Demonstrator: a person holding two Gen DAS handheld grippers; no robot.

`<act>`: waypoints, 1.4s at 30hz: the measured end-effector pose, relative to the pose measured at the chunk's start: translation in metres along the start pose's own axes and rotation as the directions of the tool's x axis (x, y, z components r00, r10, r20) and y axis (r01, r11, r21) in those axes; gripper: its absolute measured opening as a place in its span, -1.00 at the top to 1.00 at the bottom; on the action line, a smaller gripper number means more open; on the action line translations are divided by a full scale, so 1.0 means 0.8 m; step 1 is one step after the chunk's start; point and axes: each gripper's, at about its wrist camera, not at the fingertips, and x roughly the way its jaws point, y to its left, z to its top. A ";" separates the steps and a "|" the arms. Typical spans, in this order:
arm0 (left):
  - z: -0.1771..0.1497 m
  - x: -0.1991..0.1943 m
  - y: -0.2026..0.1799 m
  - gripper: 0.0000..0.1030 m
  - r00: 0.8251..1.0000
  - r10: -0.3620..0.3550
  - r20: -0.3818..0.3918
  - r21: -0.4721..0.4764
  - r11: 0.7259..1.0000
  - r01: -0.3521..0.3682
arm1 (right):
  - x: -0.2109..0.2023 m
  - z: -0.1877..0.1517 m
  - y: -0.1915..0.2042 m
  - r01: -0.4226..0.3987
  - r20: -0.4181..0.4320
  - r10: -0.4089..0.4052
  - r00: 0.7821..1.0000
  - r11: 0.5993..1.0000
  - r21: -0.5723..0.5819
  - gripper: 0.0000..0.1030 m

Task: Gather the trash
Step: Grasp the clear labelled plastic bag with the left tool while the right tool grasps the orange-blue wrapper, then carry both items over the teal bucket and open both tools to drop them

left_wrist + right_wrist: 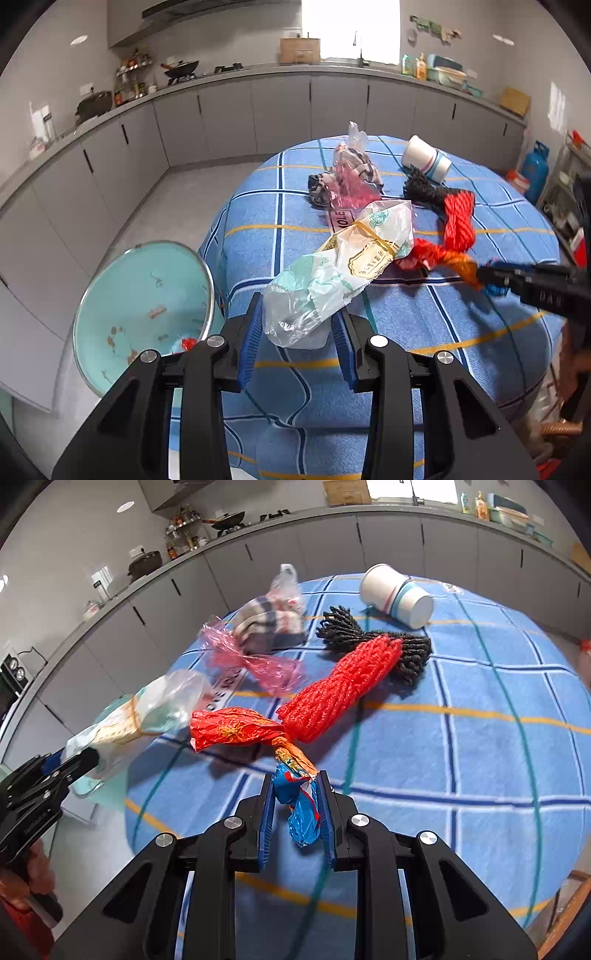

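Left wrist view: the left gripper (297,325) has its blue pads clamped on the clear end of a plastic bag (340,269) printed in pale green and gold, lifted over the table edge.
Right wrist view: the right gripper (295,805) is clenched on a crumpled blue, orange and red wrapper (258,734), its red end hanging above the blue checked cloth (480,760).
Only in the left view: a turquoise basin (140,314) below the table, a red scrap inside.
Clearer in the right view: red and black mesh netting (354,679), a tipped paper cup (395,594), a pink bag (255,661) by striped fabric (269,624).
Writing: letters "OLE" on a strip (341,219) under the pink bag; the gold label is unreadable.
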 end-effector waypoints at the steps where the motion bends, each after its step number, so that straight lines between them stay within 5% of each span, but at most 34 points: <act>1: -0.001 -0.002 0.001 0.29 1.000 0.002 0.001 -0.010 1.000 -0.002 | -0.001 -0.003 0.004 -0.004 0.000 0.004 1.000 1.000 -0.003 0.55; 12: 0.003 -0.032 0.022 0.29 0.997 0.034 0.068 -0.101 0.995 -0.027 | -0.042 0.007 0.036 -0.050 0.119 0.051 0.992 0.999 -0.014 0.55; 20: 0.008 -0.056 0.055 0.29 0.985 0.131 0.110 -0.160 0.981 -0.113 | -0.049 0.029 0.073 -0.069 0.169 0.076 0.983 0.996 -0.048 0.55; 42: -0.006 -0.102 0.163 0.29 0.925 0.368 0.092 -0.327 0.889 -0.321 | -0.015 0.073 0.206 -0.178 0.206 0.206 0.957 0.973 -0.149 0.54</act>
